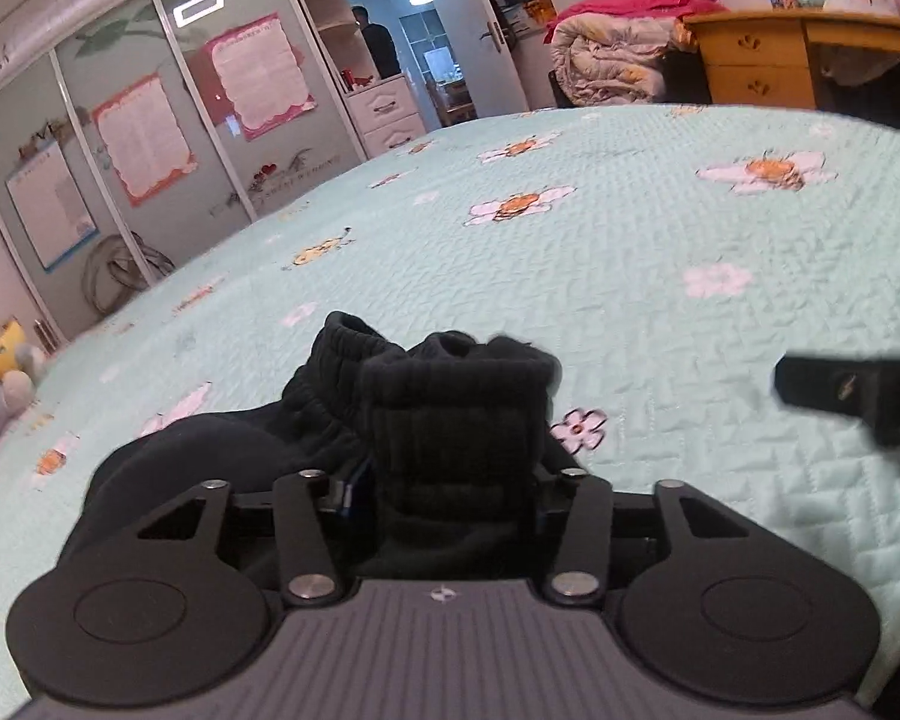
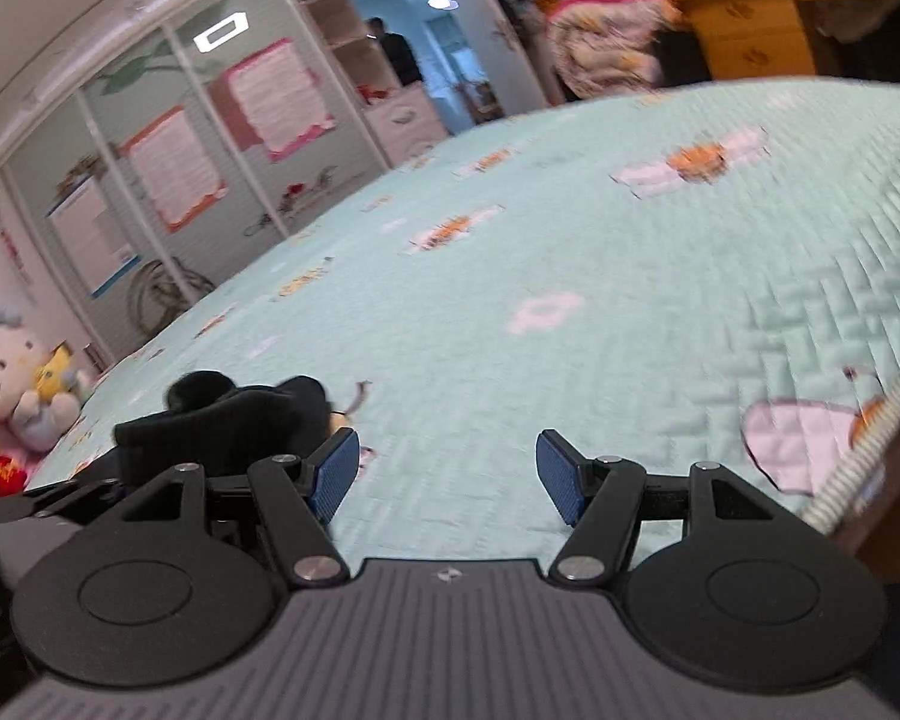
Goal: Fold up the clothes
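Clearly, the left claw (image 1: 450,480) has a bunched black garment (image 1: 426,414) filling the space between its fingers; whether the pads press on the cloth cannot be told, since the fabric hides them. The garment lies on the bed (image 1: 660,252), its ribbed cuffs standing up. Risk: a loose grip would let the thick wad slip and undo the fold. The right claw (image 2: 447,477) is spread, empty, over bare quilt. Only the right wrist view shows the garment from the side, as a low heap (image 2: 228,420) left of that claw, and the bed's near edge.
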Demonstrator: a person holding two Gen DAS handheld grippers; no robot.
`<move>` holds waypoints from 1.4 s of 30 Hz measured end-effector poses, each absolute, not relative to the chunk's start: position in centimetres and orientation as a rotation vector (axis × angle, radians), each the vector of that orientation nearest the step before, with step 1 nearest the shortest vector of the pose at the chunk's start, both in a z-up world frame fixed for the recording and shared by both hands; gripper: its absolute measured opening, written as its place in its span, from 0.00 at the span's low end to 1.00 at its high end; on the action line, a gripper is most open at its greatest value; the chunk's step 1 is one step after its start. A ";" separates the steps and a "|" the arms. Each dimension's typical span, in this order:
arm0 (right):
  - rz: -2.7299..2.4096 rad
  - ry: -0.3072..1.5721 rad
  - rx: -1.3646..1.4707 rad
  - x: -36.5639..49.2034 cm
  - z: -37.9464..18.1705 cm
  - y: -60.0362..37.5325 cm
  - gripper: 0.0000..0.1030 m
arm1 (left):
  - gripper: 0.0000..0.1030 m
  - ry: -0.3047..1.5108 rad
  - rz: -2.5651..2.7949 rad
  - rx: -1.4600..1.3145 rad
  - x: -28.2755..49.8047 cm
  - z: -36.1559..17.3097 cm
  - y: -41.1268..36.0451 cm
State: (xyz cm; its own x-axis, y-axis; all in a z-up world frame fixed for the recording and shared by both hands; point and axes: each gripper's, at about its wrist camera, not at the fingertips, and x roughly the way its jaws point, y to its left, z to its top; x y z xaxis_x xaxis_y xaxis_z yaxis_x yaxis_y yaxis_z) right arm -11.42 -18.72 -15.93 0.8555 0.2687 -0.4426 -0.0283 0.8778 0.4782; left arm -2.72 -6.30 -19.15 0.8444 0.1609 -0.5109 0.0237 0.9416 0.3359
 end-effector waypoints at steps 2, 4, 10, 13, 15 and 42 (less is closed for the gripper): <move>0.167 0.525 0.482 -11.1 -16.0 -18.4 0.64 | 0.52 0.560 0.063 0.343 -2.8 -19.1 -5.9; 0.177 0.512 0.474 -11.1 -15.7 -18.0 0.64 | 0.59 0.560 0.052 0.354 -3.2 -19.3 -5.9; 0.255 0.440 0.438 -10.4 -12.1 -18.0 0.64 | 0.73 0.541 0.013 0.413 -8.0 -18.1 -8.1; 0.381 0.422 0.468 -9.0 -9.1 -18.2 0.64 | 0.77 0.514 0.003 0.423 -10.0 -17.3 -7.6; 0.530 0.518 0.465 -6.3 -7.5 -16.7 0.64 | 0.77 0.520 -0.003 0.405 -10.8 -16.8 -6.8; 0.515 0.896 0.447 8.3 -14.4 -7.8 0.13 | 0.82 0.658 0.175 -0.011 -14.1 -16.2 4.8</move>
